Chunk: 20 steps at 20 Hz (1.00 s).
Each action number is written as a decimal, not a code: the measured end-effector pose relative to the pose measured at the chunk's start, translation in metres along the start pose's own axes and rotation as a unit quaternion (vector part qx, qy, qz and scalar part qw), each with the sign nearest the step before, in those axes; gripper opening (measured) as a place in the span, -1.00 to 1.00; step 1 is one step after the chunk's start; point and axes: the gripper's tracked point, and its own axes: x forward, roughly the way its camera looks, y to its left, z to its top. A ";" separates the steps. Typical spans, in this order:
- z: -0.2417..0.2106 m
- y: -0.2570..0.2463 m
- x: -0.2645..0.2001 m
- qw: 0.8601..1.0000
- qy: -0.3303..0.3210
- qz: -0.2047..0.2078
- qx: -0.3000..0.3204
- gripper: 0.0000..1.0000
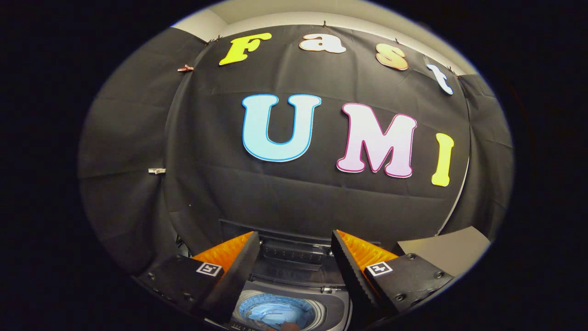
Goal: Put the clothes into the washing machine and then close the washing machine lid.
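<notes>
Fingers of the gripper [294,262] stood wide apart and held nothing. Below and between them the dark top-loading washing machine [294,271] lay open, with soft light-blue clothes [275,313] already in its drum. Its raised dark lid [294,236] seemed stiff and light; pushing its top edge looked best.

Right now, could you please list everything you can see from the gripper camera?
Washing machine: one, dark top, lid raised, below and between the fingers, against the booth wall.
Clothes: a light blue bundle, inside the machine's drum.
Booth wall: one, black cloth, beyond the machine.
Clips: a few, small, pinned along the cloth's seams.
Board: one, grey, flat, right of the machine.
Gripper: one, fingers open, holding nothing, above the drum.
</notes>
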 end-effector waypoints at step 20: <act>-0.028 -0.001 0.134 0.999 0.053 -0.007 -0.005 0.96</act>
